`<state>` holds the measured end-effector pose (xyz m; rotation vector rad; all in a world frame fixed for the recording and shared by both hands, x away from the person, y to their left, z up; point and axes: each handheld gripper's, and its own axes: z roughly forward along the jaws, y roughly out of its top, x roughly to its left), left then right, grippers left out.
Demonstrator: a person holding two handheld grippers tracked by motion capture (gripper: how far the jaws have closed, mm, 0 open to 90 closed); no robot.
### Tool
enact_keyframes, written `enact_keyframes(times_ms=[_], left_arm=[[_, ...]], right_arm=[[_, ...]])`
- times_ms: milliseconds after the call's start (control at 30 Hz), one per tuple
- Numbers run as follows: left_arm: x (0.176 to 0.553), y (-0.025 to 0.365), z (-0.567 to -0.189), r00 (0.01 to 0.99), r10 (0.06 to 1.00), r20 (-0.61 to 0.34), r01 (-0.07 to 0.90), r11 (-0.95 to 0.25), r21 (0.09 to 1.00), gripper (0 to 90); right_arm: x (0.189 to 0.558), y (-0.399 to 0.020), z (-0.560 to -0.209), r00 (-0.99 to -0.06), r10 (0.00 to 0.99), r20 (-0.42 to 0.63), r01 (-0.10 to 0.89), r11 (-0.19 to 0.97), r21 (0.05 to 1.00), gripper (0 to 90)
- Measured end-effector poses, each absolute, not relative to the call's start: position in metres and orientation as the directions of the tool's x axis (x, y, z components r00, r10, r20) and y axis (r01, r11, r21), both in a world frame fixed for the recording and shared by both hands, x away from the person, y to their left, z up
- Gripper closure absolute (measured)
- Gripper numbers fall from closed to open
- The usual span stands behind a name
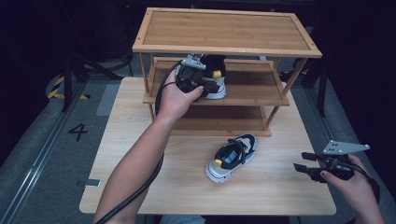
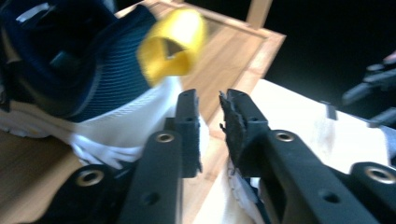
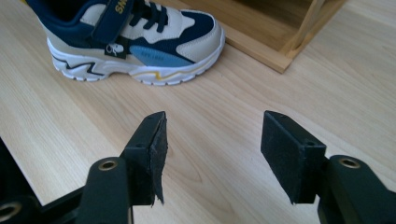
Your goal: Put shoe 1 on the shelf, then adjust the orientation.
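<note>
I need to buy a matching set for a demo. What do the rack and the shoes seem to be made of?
The rack looks like bamboo or light wood with a smooth, probably varnished finish: fine lengthwise grain, framed slat panels. The shoe on the table seems to be synthetic leather panels over a white rubbery moulded sole. The shelf shoe shows navy mesh fabric at its collar and a yellow pull loop.

Table [image 1: 140, 186]: rack [image 1: 227, 32] + shoe [image 1: 231, 157]; 2nd shoe [image 1: 215, 74] on mid shelf [image 1: 252, 88].

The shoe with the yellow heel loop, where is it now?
The shoe sits on the rack's middle shelf, left of centre in the high view, beside the left hand-held gripper.
</note>
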<state>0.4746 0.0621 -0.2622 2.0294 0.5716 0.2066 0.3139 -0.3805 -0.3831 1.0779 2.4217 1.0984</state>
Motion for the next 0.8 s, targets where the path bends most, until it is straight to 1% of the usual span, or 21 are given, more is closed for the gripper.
enact_keyframes(times_ms=[100,133,167,267,367,433,500,600,633,700,733,800], left_arm=[[0.459,0.072,-0.258,0.872,0.481,-0.090,0.318,-0.417,0.852,66.8],[0.459,0.072,-0.258,0.872,0.481,-0.090,0.318,-0.417,0.852,64.8],[0.454,0.076,-0.258,0.868,0.487,-0.097,0.329,-0.417,0.847,64.8],[0.441,0.087,-0.258,0.857,0.509,-0.085,0.343,-0.438,0.831,58.7],[0.428,0.097,-0.261,0.858,0.511,-0.049,0.332,-0.480,0.812,57.2],[0.421,0.103,-0.267,0.854,0.519,-0.045,0.353,-0.513,0.783,56.1],[0.413,0.110,-0.274,0.847,0.531,-0.019,0.361,-0.550,0.753,54.5],[0.401,0.121,-0.284,0.829,0.558,-0.031,0.418,-0.582,0.698,48.9],[0.398,0.125,-0.288,0.822,0.568,-0.030,0.433,-0.590,0.681,47.1],[0.390,0.132,-0.297,0.803,0.595,-0.025,0.474,-0.614,0.631,44.7],[0.387,0.136,-0.301,0.797,0.604,-0.011,0.485,-0.629,0.607,43.8],[0.379,0.145,-0.310,0.777,0.629,-0.005,0.508,-0.622,0.595,42.7]], right_arm=[[0.319,-0.374,-0.382,-0.679,0.729,0.087,0.527,0.401,0.749,41.8],[0.319,-0.374,-0.382,-0.679,0.729,0.087,0.527,0.401,0.749,41.8],[0.321,-0.370,-0.381,-0.679,0.728,0.089,0.524,0.397,0.753,39.9],[0.326,-0.359,-0.380,-0.688,0.721,0.085,0.521,0.409,0.749,32.9],[0.329,-0.347,-0.378,-0.713,0.697,0.070,0.496,0.431,0.754,28.2],[0.332,-0.339,-0.378,-0.730,0.680,0.062,0.487,0.456,0.745,24.8],[0.334,-0.329,-0.378,-0.750,0.659,0.060,0.491,0.493,0.719,27.5],[0.336,-0.316,-0.377,-0.782,0.623,0.004,0.453,0.563,0.691,30.8],[0.338,-0.310,-0.376,-0.787,0.617,-0.003,0.449,0.577,0.682,33.0],[0.341,-0.304,-0.373,-0.793,0.610,0.001,0.452,0.587,0.672,42.0],[0.342,-0.301,-0.371,-0.798,0.603,0.005,0.455,0.596,0.662,44.8],[0.344,-0.295,-0.368,-0.800,0.600,-0.003,0.449,0.601,0.661,47.3]])
